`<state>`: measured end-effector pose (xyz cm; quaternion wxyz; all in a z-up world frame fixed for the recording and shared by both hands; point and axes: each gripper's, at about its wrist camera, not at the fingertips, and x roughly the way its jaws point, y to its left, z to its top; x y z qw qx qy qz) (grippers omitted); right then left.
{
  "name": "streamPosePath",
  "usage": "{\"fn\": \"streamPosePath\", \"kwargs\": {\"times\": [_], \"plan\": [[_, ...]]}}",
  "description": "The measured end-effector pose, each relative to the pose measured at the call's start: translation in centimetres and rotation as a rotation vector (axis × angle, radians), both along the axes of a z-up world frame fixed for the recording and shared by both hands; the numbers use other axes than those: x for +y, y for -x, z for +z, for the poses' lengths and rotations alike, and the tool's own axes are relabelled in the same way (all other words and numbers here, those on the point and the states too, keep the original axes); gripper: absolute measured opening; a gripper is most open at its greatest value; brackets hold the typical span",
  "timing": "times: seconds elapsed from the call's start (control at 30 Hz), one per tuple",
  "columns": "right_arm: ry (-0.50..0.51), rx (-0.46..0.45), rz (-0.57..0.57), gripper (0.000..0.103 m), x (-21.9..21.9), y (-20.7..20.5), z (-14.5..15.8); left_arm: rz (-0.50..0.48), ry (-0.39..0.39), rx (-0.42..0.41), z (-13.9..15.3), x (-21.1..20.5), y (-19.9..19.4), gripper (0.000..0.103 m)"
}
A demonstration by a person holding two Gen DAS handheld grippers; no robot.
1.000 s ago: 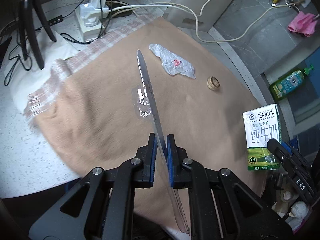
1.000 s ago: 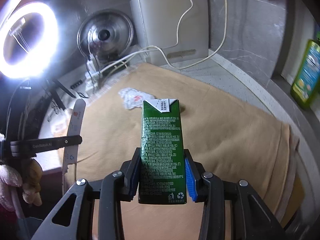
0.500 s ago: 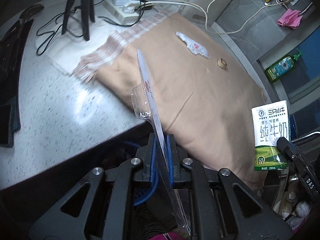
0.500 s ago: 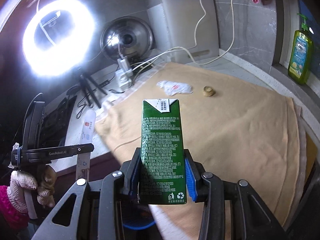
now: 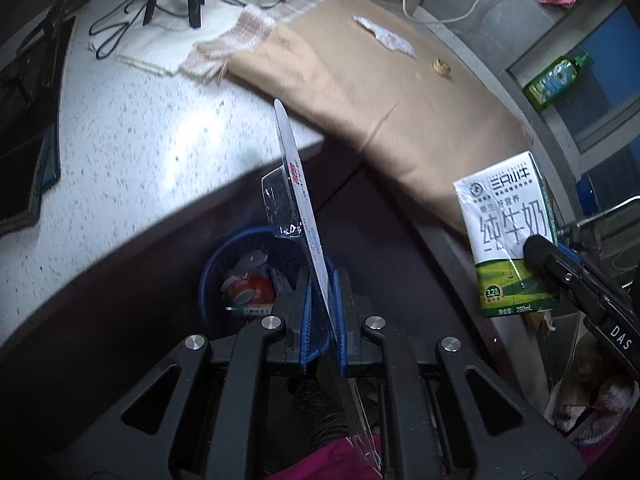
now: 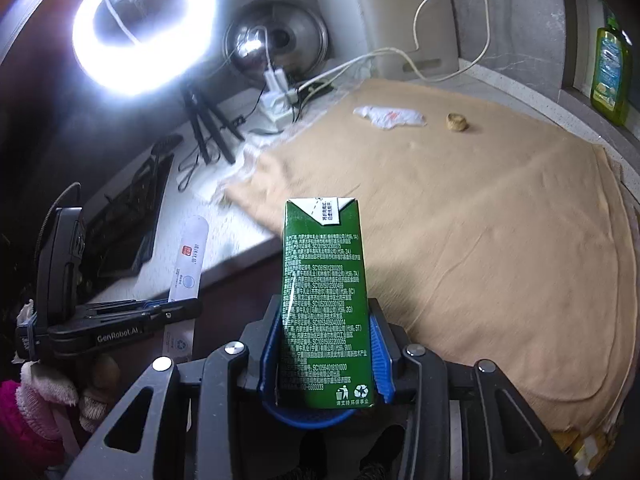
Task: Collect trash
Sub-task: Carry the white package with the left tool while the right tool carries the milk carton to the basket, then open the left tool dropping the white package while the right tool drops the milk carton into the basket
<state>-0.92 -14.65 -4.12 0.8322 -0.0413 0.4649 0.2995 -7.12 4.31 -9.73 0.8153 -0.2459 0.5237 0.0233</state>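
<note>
My left gripper (image 5: pixel 320 280) is shut on a flat clear plastic blister package (image 5: pixel 298 200), held edge-on above a blue trash basket (image 5: pixel 224 256) with wrappers in it, below the counter edge. My right gripper (image 6: pixel 325 320) is shut on a green and white milk carton (image 6: pixel 322 292), upright, off the counter's front; the carton also shows in the left wrist view (image 5: pixel 508 236). The left gripper (image 6: pixel 176 308) and its package (image 6: pixel 186 268) show in the right wrist view. A crumpled white wrapper (image 6: pixel 390 116) and a small brown cap-like piece (image 6: pixel 456 122) lie on the tan cloth (image 6: pixel 480 240).
A speckled white counter (image 5: pixel 140 140) carries the cloth, a power strip with cables (image 6: pixel 280 104), a tripod with a ring light (image 6: pixel 140 28), a metal lid (image 6: pixel 280 36) and a dark tool (image 6: pixel 124 224). A green soap bottle (image 6: pixel 610 68) stands at the right ledge.
Both grippers have pulled back off the counter and lowered with their loads. The blue trash basket has come into view under the left gripper.
</note>
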Motion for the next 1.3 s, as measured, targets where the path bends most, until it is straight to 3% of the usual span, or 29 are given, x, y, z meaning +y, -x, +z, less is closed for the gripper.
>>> {"fn": "streamPosePath", "kwargs": {"times": [0.67, 0.87, 1.3], "plan": [[0.117, 0.111, 0.04, 0.04, 2.7, 3.0, -7.3, -0.07, -0.003, 0.203, -8.9, -2.0, 2.1, 0.008], [0.159, 0.142, 0.062, 0.04, 3.5, 3.3, -9.8, -0.067, 0.028, 0.271, -11.7, -1.7, 1.8, 0.008], [0.243, 0.194, 0.067, 0.04, 5.2, 2.5, -14.6, -0.104, -0.027, 0.328, -14.3, -2.7, 0.2, 0.008]]}}
